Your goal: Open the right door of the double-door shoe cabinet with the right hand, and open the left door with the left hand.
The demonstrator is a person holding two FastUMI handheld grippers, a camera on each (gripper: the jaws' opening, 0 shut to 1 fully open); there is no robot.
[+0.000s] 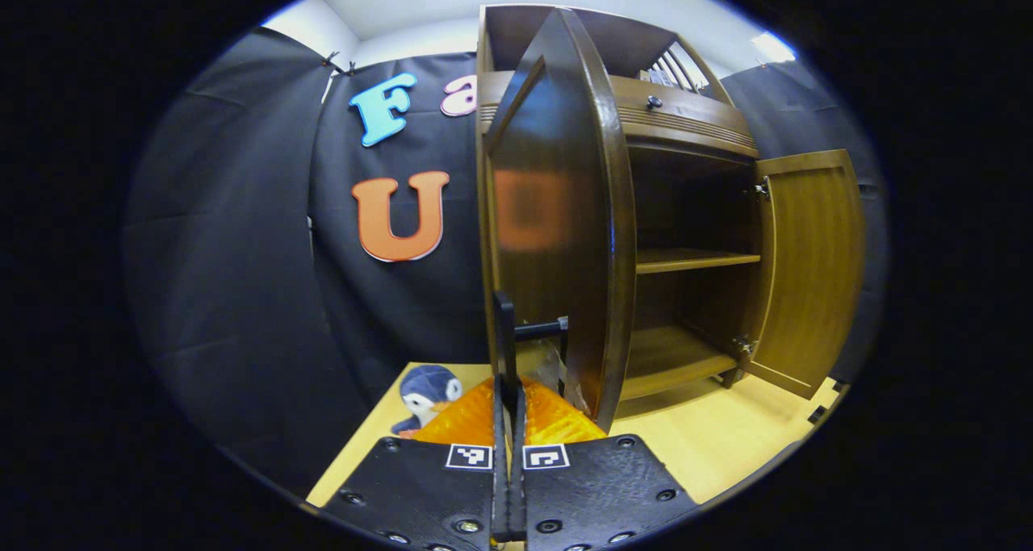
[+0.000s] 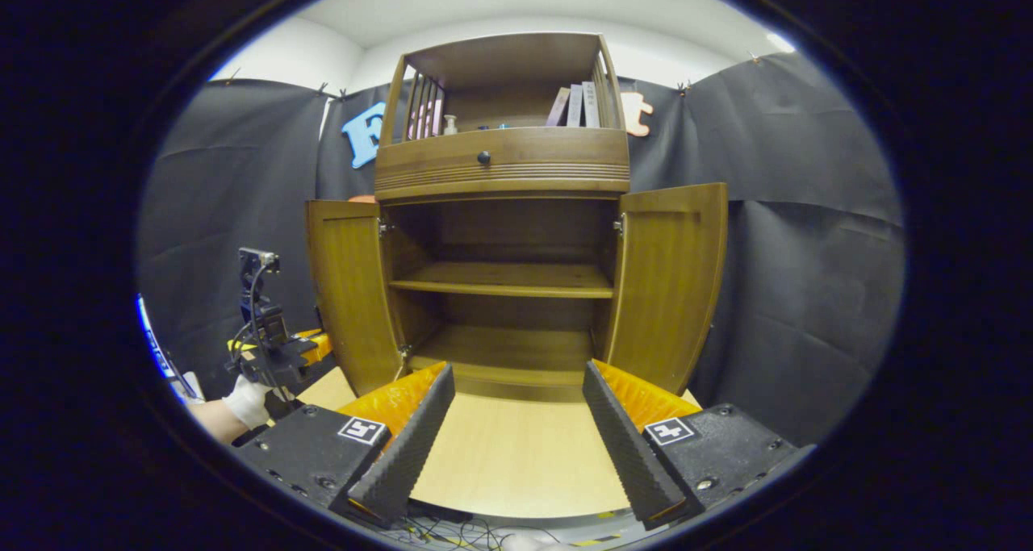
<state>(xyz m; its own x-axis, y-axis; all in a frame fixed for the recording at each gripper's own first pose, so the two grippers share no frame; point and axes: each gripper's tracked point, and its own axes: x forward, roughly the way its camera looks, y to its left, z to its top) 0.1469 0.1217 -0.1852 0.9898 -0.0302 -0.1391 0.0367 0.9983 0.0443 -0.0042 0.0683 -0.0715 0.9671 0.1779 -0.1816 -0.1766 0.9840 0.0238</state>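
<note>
The shoe cabinet (image 2: 500, 236) stands on the pale table (image 2: 508, 454) with both doors swung wide. In the right gripper view the left door (image 2: 347, 293) and the right door (image 2: 670, 285) both angle outward, and the two shelves inside are bare. By the look of it the opening is done, or nearly so.

The right gripper (image 2: 516, 438) hangs back from the cabinet, fingers spread wide with nothing between them. The left gripper (image 1: 508, 422) has its fingers pressed together — they appear to pinch the thin dark handle (image 1: 507, 333) at the lower edge of the left door (image 1: 557, 212), though the contact itself is hard to make out.

The risk lies on that left side. The door looks close to the end of its swing, so a further pull could strain the hinge or drag the whole cabinet across the table. Pulling away without first opening the fingers would jerk the door back or tip the cabinet. A small stuffed penguin (image 1: 428, 394) sits just beside the left gripper — a careless retreat could knock it. The books (image 2: 575, 105) on the top shelf could topple if the cabinet is jolted.
</note>
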